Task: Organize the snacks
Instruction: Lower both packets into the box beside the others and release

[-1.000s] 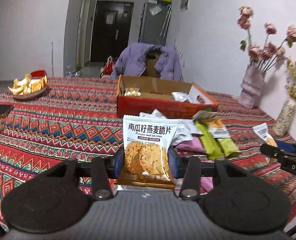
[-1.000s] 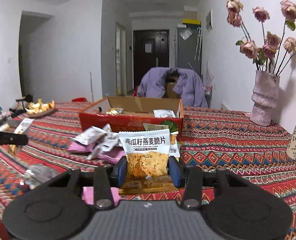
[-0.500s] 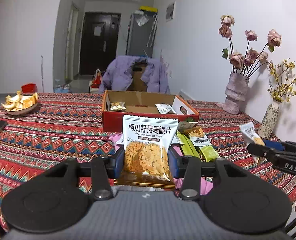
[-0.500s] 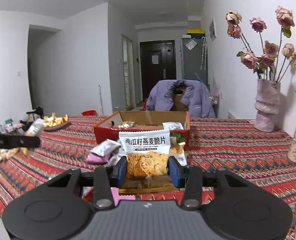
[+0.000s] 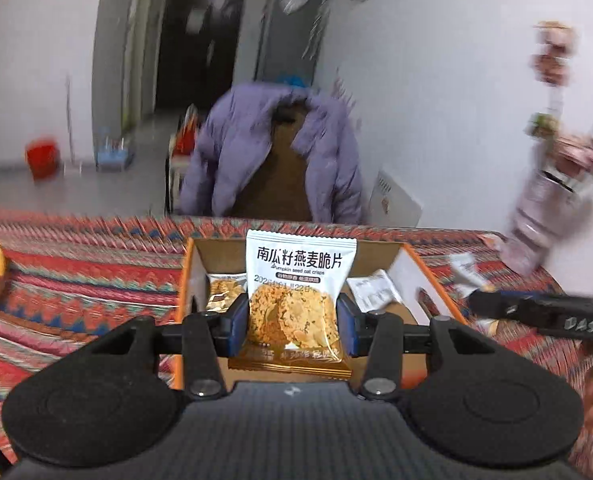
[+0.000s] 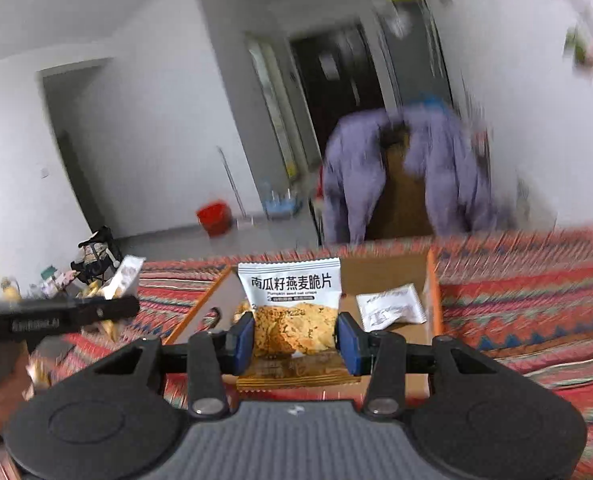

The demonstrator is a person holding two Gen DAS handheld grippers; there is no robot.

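I hold one packet in each claw, and both are above the box [image 5: 410,258], which is my landmark on the bench [image 5: 76,276].

The left claw [image 5: 293,322] is clamped on an oat crisp packet [image 5: 296,292]. Its blue pads press the two side edges, low on the pack, and the packet stands upright over the near part of the box. The right claw [image 6: 295,338] is clamped the same way on a second packet [image 6: 292,312], also upright and over the near wall of the box. Inside the box I see a white sachet [image 6: 390,307] toward the right wall and another crisp pack [image 5: 225,288] toward the left wall.

I judge these packets to be very light, with thin slippery foil and some air inside. The crisps are brittle, so a hard squeeze may break them. The sealed edges are the stiffest part, and I think the side grip is a good place, because it does not crush the middle. When released, a packet will probably fall flat and may slide on the ones below.
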